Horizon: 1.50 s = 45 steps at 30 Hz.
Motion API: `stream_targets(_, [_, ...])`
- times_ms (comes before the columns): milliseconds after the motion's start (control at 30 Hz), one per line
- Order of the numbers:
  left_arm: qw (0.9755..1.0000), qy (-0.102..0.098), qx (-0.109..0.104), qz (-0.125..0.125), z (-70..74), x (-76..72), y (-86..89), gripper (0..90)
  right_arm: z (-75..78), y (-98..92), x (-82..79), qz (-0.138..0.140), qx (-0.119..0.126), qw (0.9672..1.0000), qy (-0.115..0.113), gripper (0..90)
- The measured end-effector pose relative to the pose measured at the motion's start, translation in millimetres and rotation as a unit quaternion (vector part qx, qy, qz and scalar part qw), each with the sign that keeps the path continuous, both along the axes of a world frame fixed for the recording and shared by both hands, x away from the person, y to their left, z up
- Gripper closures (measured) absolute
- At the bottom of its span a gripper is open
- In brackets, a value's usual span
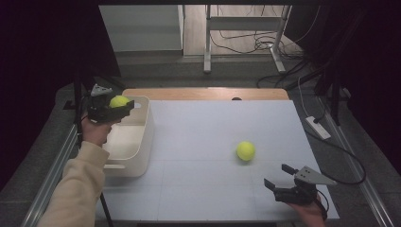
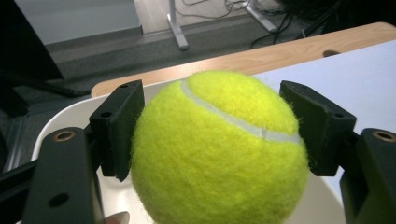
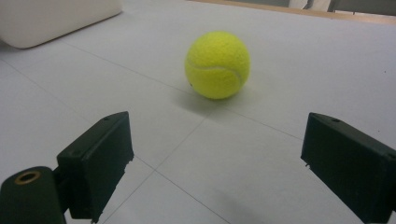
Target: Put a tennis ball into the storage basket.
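Observation:
My left gripper (image 1: 122, 102) is shut on a yellow tennis ball (image 1: 118, 100) and holds it over the far part of a white bin (image 1: 142, 163) at the table's left. In the left gripper view the held tennis ball (image 2: 219, 149) sits pressed between both jaws, with the white bin's rim (image 2: 60, 116) below. A second tennis ball (image 1: 246, 151) rests on the white table top. My right gripper (image 1: 279, 176) stands open near the front right edge, a short way from it. From the right gripper view, that second tennis ball (image 3: 217, 64) lies ahead of the wide-apart jaws.
The wooden table edge (image 1: 203, 93) runs along the far side. A white power strip (image 1: 318, 127) and cables lie on the floor at the right. A desk frame (image 1: 246, 28) stands beyond the table. A corner of the white bin (image 3: 51, 18) shows far left in the right gripper view.

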State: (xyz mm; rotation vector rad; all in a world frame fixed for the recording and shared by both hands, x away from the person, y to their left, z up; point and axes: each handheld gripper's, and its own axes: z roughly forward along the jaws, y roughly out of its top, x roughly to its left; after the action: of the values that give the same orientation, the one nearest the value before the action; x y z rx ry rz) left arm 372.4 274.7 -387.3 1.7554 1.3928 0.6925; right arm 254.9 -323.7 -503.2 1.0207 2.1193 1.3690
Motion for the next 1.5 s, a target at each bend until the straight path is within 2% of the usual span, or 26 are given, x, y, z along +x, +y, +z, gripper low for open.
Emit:
stream_targets(300, [0.9995, 0.027, -0.006, 0.015, -7.9, 8.3, 12.0, 26.3, -0.4, 0.9, 0.5, 0.000, 0.000, 1.0000, 0.001, 8.7])
stream_targets(667, [0.9973, 0.071, 0.015, 0.016, -18.3, 19.6, 14.0, 26.0, -1.1, 1.0, 1.2, 0.001, 0.001, 1.0000, 0.002, 8.7])
stream_targets(733, [0.9971, 0.074, 0.015, 0.015, -19.1, 20.6, 14.5, 26.0, -1.0, 1.0, 1.1, 0.001, 0.001, 1.0000, 0.003, 8.7])
stream_targets(1000, [0.9969, 0.076, 0.018, 0.014, -20.4, 22.1, 12.6, 25.8, -1.1, 1.1, 1.2, 0.001, 0.001, 1.0000, 0.003, 8.7])
stream_targets(1167, [0.9960, 0.079, 0.037, 0.017, -22.0, 22.3, 10.5, 25.5, -1.1, 1.1, 1.0, 0.001, 0.000, 1.0000, 0.003, 8.7])
stream_targets(1267, [0.9961, 0.078, 0.038, 0.016, -22.6, 21.8, 10.0, 25.0, -1.3, 0.9, 1.0, 0.002, 0.000, 1.0000, 0.003, 8.7])
stream_targets(1367, [0.9970, 0.071, 0.027, 0.018, -19.0, 20.1, 10.8, 18.4, -0.8, 1.2, 0.5, 0.001, 0.000, 1.0000, 0.002, 8.7])
stream_targets(1500, [0.9973, 0.063, 0.035, 0.015, -15.7, 16.2, 9.1, 16.0, -0.6, 1.5, 0.2, 0.003, 0.001, 1.0000, 0.002, 8.7])
